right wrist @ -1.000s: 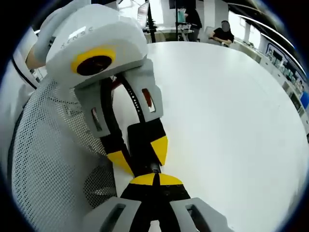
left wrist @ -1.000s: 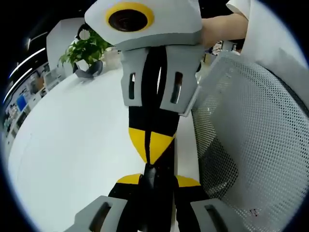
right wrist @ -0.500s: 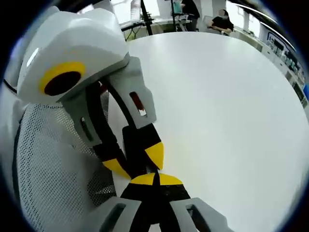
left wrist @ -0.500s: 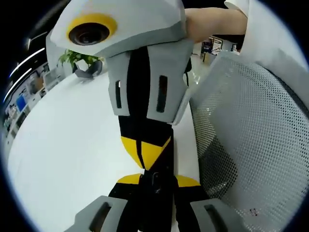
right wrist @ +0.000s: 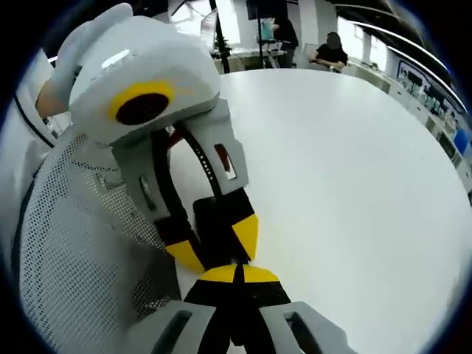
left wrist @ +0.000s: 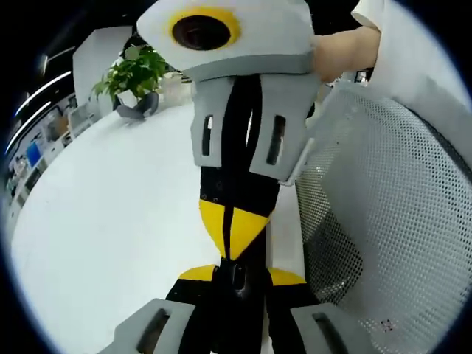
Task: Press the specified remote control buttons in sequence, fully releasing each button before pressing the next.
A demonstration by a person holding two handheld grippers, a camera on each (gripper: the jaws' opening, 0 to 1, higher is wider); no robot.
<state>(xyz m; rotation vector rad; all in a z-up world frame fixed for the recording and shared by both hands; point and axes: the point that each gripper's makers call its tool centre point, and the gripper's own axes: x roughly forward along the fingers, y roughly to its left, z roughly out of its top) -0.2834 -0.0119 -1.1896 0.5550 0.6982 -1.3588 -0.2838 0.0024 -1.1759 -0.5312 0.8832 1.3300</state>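
A black remote (left wrist: 255,249) stands between the jaws of my left gripper (left wrist: 242,274), which is shut on it. My right gripper (left wrist: 232,234) comes down from the top of the left gripper view. Its yellow tips are shut together and meet the remote's face just above my left jaws. In the right gripper view my right gripper (right wrist: 236,274) is shut at the bottom. Its tip touches the remote (right wrist: 217,221), a dark slab held in the left gripper (right wrist: 216,242). Both grippers cover the buttons.
A big white table (right wrist: 346,184) spreads out beyond the grippers. A grey mesh chair back (left wrist: 383,221) stands close on one side. A potted plant (left wrist: 131,74) sits at the table's far end. A person's forearm (left wrist: 346,51) holds the right gripper. People sit far off (right wrist: 330,50).
The right gripper's body leaned to the left and closer half a second ago, then swung back. Its tip stayed at the remote. The left gripper kept its hold.
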